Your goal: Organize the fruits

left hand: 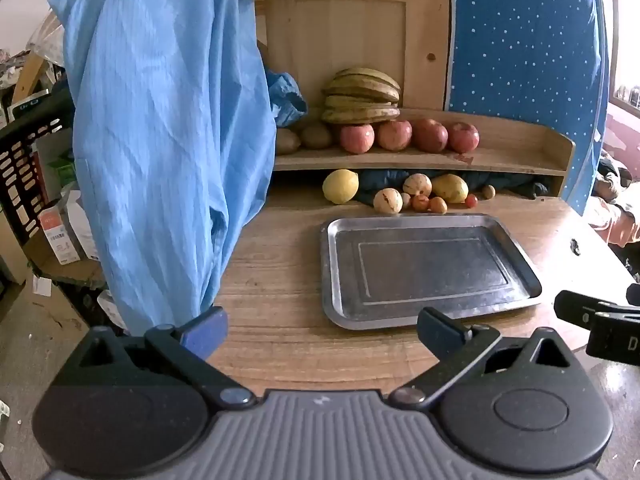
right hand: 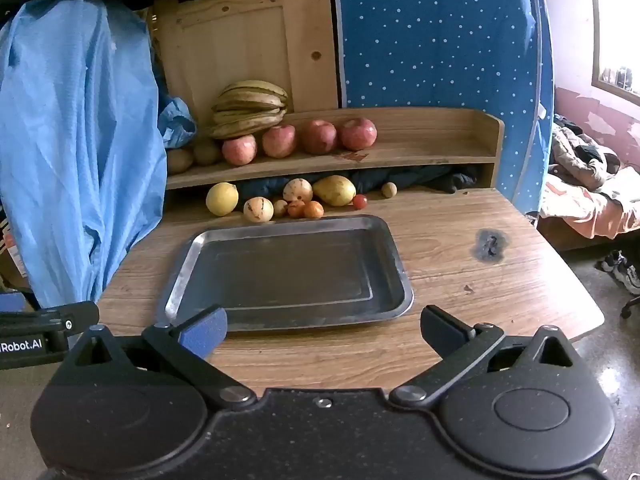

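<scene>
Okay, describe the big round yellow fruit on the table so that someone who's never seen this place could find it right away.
Start at the metal tray on the wooden table. Just behind the tray, a row of loose fruit lies below the wooden shelf that holds the apples. The yellow fruit sits at the row's left end, the roundest and plainest, unlike the striped pale ones beside it.

A cluttered room around a wooden desk

The desk [right hand: 460, 264] fills the middle, with a dark scorch mark [right hand: 491, 245] at 3 o'clock and a low wooden shelf [right hand: 432, 148] along its back edge at 12 o'clock. Behind stands a pale pine panel [right hand: 236, 48] beside a blue board with white dots [right hand: 440, 32]. A blue cloth [right hand: 76, 140] hangs at 9 o'clock. Far right – a window [right hand: 618, 40] gives daylight on a pinkish wall [right hand: 592, 112], above a bed piled with clothes [right hand: 588, 184]. The floor [right hand: 624, 360] is dark, speckled and glossy – a black crate [left hand: 24, 168] and boxes [left hand: 64, 236] crowd the left.
</scene>
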Motion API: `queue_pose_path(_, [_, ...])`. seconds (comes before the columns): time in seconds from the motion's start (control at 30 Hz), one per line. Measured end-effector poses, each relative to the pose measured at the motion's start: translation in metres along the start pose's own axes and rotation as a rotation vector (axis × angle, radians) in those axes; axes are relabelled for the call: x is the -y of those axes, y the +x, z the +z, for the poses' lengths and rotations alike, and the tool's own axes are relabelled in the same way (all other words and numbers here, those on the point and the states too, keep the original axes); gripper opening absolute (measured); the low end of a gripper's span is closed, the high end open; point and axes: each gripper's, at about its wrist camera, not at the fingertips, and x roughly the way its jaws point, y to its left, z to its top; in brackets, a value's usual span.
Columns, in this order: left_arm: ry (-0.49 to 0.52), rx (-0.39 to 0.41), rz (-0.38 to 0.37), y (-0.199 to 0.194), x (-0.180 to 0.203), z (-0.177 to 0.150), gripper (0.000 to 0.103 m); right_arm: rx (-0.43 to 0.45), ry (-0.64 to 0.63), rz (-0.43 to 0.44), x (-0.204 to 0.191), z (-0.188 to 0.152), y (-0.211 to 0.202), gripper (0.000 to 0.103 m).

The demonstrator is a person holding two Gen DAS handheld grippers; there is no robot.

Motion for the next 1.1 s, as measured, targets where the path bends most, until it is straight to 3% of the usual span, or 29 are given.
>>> queue_pose_path(1.1, [-0.007, -0.022, 0.003, 0.0056, 0.0042, -0.0011, 0.103, -0.019, 0.007, -0.001, 0.0052, 0.0011, 0.0046, 0.103])
